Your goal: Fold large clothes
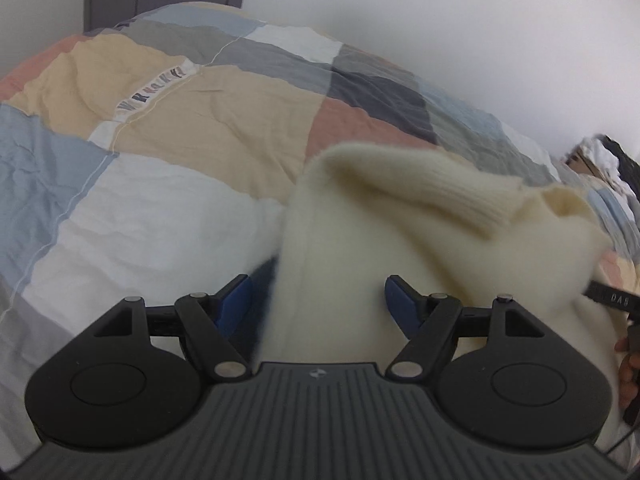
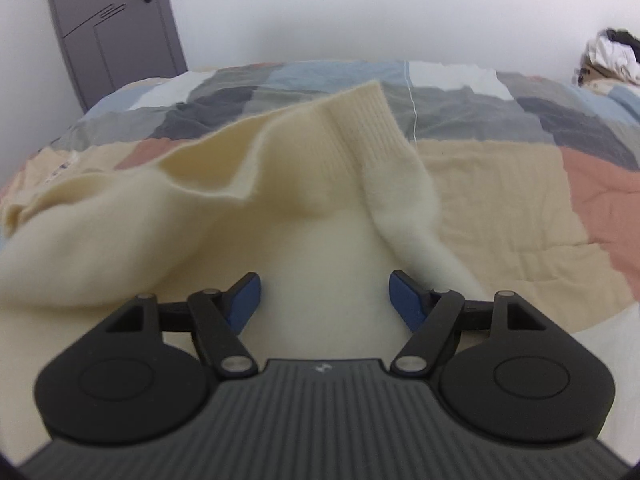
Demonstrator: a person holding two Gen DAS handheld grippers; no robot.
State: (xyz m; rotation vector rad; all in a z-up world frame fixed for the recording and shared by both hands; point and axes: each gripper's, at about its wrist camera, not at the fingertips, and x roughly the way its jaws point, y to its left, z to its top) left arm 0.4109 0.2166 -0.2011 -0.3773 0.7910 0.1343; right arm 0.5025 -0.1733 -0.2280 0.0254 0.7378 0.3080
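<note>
The left gripper [image 1: 318, 304] stood with its blue pads [image 1: 236, 304] apart over a cream knitted sweater [image 1: 400, 232] lying rumpled on a patchwork quilt [image 1: 168, 128]. The sweater's ribbed cuff [image 1: 452, 196] was lifted, blurred.

one cream sweater [image 2: 160, 216], one patchwork quilt [image 2: 500, 184] on one bed, one grey door [image 2: 112, 28], two grippers, each with two blue-tipped fingers [image 2: 246, 304].

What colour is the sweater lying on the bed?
Cream sweater, ribbed at the cuff; clearest in the right wrist view.
</note>
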